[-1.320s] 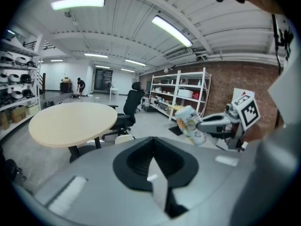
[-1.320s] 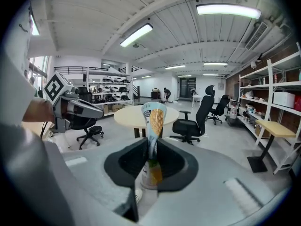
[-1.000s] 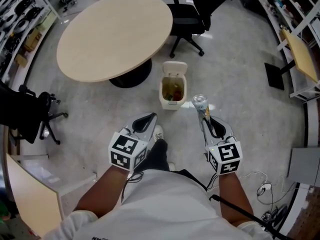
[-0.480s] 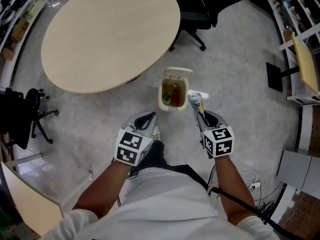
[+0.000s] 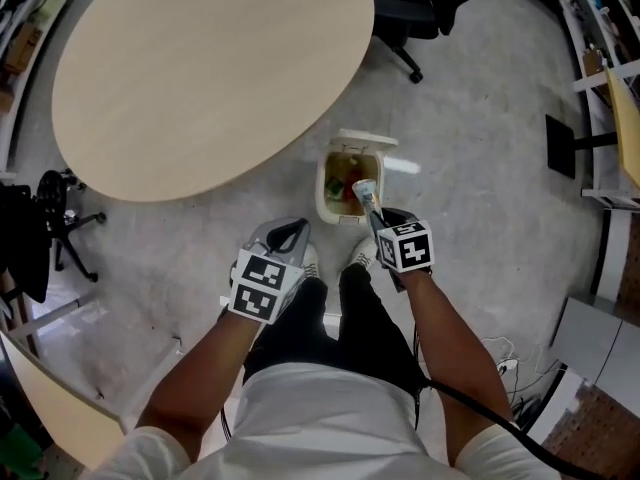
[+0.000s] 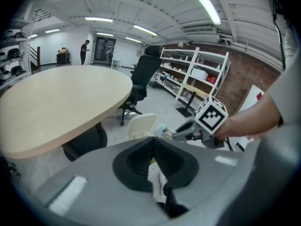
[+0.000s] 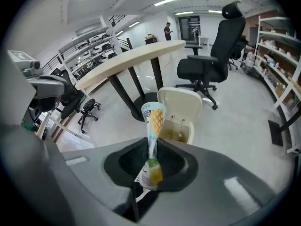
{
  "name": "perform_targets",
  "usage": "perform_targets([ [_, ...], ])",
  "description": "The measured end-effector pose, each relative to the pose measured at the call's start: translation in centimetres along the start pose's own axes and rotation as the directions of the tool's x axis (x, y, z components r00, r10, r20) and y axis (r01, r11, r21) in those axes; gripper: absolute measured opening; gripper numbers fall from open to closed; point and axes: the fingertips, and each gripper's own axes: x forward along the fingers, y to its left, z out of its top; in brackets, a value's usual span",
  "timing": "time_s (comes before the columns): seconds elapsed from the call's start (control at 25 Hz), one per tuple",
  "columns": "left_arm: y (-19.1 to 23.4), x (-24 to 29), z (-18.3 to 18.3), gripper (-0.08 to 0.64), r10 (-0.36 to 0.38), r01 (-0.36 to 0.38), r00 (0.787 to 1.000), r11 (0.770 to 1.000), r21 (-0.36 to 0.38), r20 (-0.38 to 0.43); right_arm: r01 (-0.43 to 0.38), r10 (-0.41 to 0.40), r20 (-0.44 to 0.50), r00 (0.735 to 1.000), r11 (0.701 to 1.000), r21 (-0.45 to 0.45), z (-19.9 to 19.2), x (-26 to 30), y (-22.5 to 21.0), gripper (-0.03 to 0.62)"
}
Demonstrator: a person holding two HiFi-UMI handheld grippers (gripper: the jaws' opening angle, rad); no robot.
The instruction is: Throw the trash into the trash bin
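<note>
A cream trash bin (image 5: 326,184) stands on the floor with its lid (image 5: 364,140) flipped open and some rubbish inside. My right gripper (image 5: 373,213) is shut on a flattened cone-shaped wrapper (image 5: 364,192), whose top end hangs over the bin's near right rim. In the right gripper view the wrapper (image 7: 153,122) stands up between the jaws, with the bin (image 7: 184,133) just beyond. My left gripper (image 5: 299,228) hangs left of the bin, over a shoe, jaws together and holding nothing. From the left gripper view (image 6: 151,139) the right gripper (image 6: 187,131) and the bin lid (image 6: 141,125) show ahead.
A large round wooden table (image 5: 200,63) stands behind and left of the bin. A black office chair (image 5: 405,13) is at the back, another chair (image 5: 45,223) at the left. Shelving (image 5: 610,78) lines the right wall. A cable (image 5: 505,353) lies on the floor at the right.
Both grippers have come down and closer to the bin. The right one carried the wrapper from beside the bin to over its rim. The left gripper stayed shut.
</note>
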Motion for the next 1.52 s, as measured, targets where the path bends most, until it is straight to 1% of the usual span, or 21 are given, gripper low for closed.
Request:
perform_targets([
  [0.12,0.7,1.7,-0.7,0.008,0.014,-0.014,1.000,0.999,-0.029,-0.013,-0.029,0.031,-0.051,0.998,0.998,0.053,-1.0,3.9,-0.8,0.057],
  [0.24,0.4,2.7,-1.6,0.008,0.007,-0.009,0.998,0.999,-0.047,-0.059,-0.029,0.039,-0.104,0.994,0.995,0.096,-2.1,7.0,-2.0,0.058],
  [0.36,0.5,3.6,-1.9,0.008,0.018,-0.024,0.997,0.997,-0.068,-0.080,-0.029,0.046,-0.136,0.990,0.992,0.126,-2.3,9.4,-2.9,0.060],
  [0.44,0.7,4.3,-1.9,0.008,0.024,-0.032,0.996,0.996,-0.085,-0.090,-0.043,0.063,-0.129,0.990,0.987,0.152,-1.8,10.6,-3.2,0.063],
  [0.48,0.7,4.7,-1.8,0.008,0.024,-0.033,0.995,0.995,-0.091,-0.096,-0.059,0.079,-0.117,0.990,0.984,0.167,-1.3,11.1,-3.1,0.091],
  [0.52,0.7,4.9,-1.8,0.008,0.023,-0.033,0.995,0.995,-0.095,-0.101,-0.079,0.098,-0.102,0.990,0.981,0.178,-0.8,11.4,-2.9,0.134],
  [0.6,0.7,5.3,-1.6,0.008,0.021,-0.032,0.994,0.995,-0.096,-0.107,-0.107,0.123,-0.083,0.989,0.978,0.179,-0.1,11.5,-2.5,0.146],
  [0.76,0.8,5.9,-0.9,0.008,0.016,-0.028,0.993,0.995,-0.100,-0.114,-0.140,0.151,-0.066,0.986,0.980,0.144,0.8,10.1,-2.6,0.146],
  [0.92,0.8,5.5,-0.6,0.008,0.013,-0.024,0.993,0.996,-0.085,-0.121,-0.162,0.170,-0.056,0.984,0.979,0.126,1.2,7.6,-2.8,0.146],
  [1.12,1.0,4.8,-0.1,0.008,0.011,-0.018,0.995,0.997,-0.072,-0.103,-0.156,0.158,-0.001,0.987,0.979,0.129,2.6,4.8,-2.8,0.146],
  [1.32,0.7,3.9,0.8,0.008,0.001,-0.005,0.997,0.999,-0.039,-0.084,-0.150,0.144,0.047,0.988,0.978,0.146,3.7,2.7,-2.4,0.146],
  [1.4,0.8,3.2,1.4,0.008,0.006,-0.008,0.998,1.000,-0.023,-0.064,-0.156,0.148,0.062,0.987,0.977,0.145,4.1,1.5,-1.8,0.142],
  [1.48,0.6,2.2,2.5,0.008,0.006,-0.006,0.999,1.000,0.003,-0.039,-0.169,0.159,0.086,0.984,0.977,0.129,5.0,-0.3,-0.8,0.086],
  [1.52,0.4,1.5,3.1,0.008,0.001,-0.001,1.000,1.000,0.018,-0.025,-0.176,0.164,0.106,0.981,0.978,0.116,5.6,-1.5,-0.2,0.080],
])
